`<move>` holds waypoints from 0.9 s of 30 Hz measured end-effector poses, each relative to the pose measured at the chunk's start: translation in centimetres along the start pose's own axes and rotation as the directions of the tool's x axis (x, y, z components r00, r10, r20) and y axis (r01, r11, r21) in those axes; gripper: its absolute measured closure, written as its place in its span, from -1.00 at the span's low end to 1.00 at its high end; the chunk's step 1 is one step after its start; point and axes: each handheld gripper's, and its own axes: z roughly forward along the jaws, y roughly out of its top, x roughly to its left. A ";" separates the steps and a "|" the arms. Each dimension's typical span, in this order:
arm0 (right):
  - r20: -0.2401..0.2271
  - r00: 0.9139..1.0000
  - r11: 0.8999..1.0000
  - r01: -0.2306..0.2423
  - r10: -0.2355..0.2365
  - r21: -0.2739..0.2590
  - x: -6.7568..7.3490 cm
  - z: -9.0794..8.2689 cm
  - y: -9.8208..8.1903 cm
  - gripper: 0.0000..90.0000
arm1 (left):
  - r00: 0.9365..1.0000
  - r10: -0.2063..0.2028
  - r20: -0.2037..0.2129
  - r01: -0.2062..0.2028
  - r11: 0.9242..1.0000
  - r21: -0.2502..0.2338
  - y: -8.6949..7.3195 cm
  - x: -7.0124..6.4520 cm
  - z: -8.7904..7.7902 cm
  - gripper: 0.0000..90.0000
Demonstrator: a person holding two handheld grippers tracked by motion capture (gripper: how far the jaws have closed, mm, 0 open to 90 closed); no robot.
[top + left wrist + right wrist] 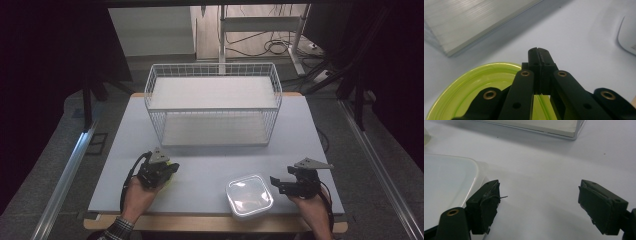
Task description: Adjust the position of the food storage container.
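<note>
A smooth, matte pale grey counter (210, 170) with a wooden edge carries everything. The largest thing on it is a white wire basket (214, 102), rectangular and open-topped, its walls a fine square mesh; it stands at the far middle of the counter, and a flat pale panel lies across its upper part with another pale surface at its floor. Nothing else shows inside it.

Near the front edge, right of centre, sits a white plastic box (248, 195), square with rounded corners and a glossy, slightly translucent lid that catches the light. What it holds cannot be told.

At the front left lies a round dish of clear yellow-green plastic (474, 85), shallow, with a raised shiny rim. In the left gripper view it is empty and sits just under the left gripper (159, 172).

The left gripper has its black fingers (543, 58) pressed together with nothing between them, and their tips stand over the bare counter just past the dish's rim.

The right gripper (280, 184) rests low at the front right, just beside the white box. Its fingers (487, 202) stand wide apart, matte black with worn pads, and bare counter lies between them; the box's rounded corner is next to one finger.
</note>
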 end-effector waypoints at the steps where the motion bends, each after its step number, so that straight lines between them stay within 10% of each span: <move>1: 0.000 1.000 1.000 0.000 0.000 0.000 0.0 0.0 0.0 -0.61 | 1.000 0.000 0.000 0.000 1.000 0.000 0.0 0.0 0.0 1.00; 11: 0.001 1.000 1.000 0.004 -0.004 0.003 0.1 -0.1 0.1 -0.56 | 0.999 -0.036 -0.020 0.036 0.999 -0.021 -1.2 1.2 -1.2 1.00; 19: -0.032 0.999 0.999 0.017 -0.015 0.051 0.9 -1.2 0.2 0.11 | 0.998 0.021 0.058 -0.014 0.993 -0.115 -0.6 -2.3 -1.3 1.00; 27: -0.078 0.996 0.985 0.066 -0.054 0.159 2.8 -2.4 -1.0 0.79 | 0.973 0.089 0.212 -0.071 0.993 -0.090 -0.6 -7.3 1.2 1.00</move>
